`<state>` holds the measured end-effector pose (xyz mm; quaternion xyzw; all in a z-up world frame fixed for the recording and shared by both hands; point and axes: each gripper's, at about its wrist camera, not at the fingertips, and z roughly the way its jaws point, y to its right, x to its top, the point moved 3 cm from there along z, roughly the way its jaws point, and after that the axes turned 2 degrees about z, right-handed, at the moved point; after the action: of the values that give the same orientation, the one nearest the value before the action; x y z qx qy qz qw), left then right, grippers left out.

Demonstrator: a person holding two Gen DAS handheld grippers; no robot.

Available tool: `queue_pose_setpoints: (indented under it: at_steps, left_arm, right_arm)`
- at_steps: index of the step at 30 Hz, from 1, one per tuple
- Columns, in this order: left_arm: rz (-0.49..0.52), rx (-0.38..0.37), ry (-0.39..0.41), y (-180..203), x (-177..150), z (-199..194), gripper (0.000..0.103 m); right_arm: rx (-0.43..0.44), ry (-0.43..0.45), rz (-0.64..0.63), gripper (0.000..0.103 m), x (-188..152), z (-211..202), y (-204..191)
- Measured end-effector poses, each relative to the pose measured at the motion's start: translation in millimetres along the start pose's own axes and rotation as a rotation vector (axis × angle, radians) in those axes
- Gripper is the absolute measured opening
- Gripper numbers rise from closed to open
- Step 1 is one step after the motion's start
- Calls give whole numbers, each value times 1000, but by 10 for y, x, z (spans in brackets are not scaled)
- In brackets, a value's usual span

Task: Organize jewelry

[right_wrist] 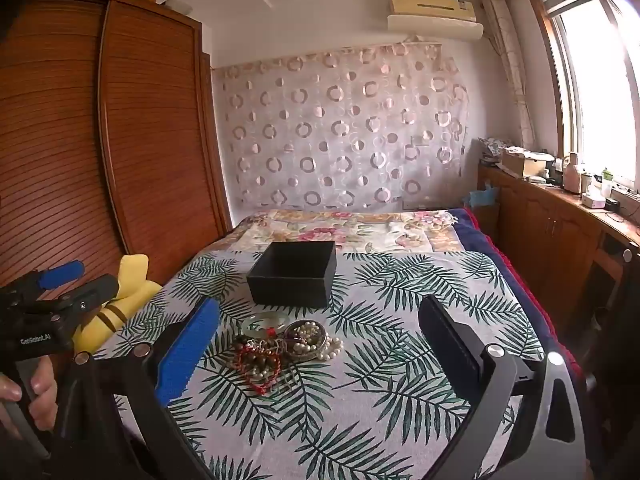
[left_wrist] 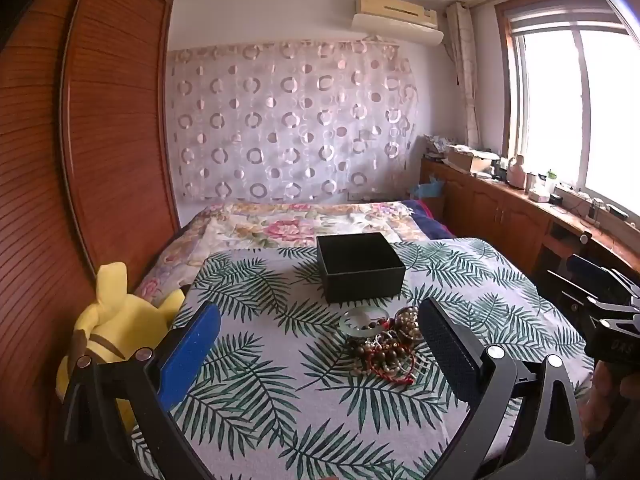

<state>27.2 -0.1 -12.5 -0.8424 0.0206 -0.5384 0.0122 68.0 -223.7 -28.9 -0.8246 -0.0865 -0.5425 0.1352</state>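
Note:
A pile of jewelry [left_wrist: 382,346] [right_wrist: 280,346] lies on the leaf-print cloth: pearl strands, brown beads, a red cord bracelet and a pale bangle [left_wrist: 362,320] [right_wrist: 267,322]. An open, empty black box [left_wrist: 360,266] [right_wrist: 294,274] stands just behind it. My left gripper [left_wrist: 320,340] is open and empty, held above the cloth short of the pile. My right gripper [right_wrist: 320,340] is open and empty, also short of the pile. Each gripper shows at the edge of the other's view.
The leaf-print cloth [left_wrist: 260,380] [right_wrist: 380,380] covers a table at the foot of a floral bed [left_wrist: 300,224]. A yellow plush toy [left_wrist: 116,320] [right_wrist: 116,312] sits at the left edge. A wooden wardrobe [left_wrist: 80,160] stands left, a cluttered cabinet [left_wrist: 500,200] right.

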Motion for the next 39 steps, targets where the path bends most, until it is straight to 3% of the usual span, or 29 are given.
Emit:
queue_pose_setpoints:
  at_steps: [39]
  left_arm:
    - [2, 5, 8, -27, 40, 15, 95]
  right_arm:
    - [2, -4, 1, 101, -72, 21, -99]
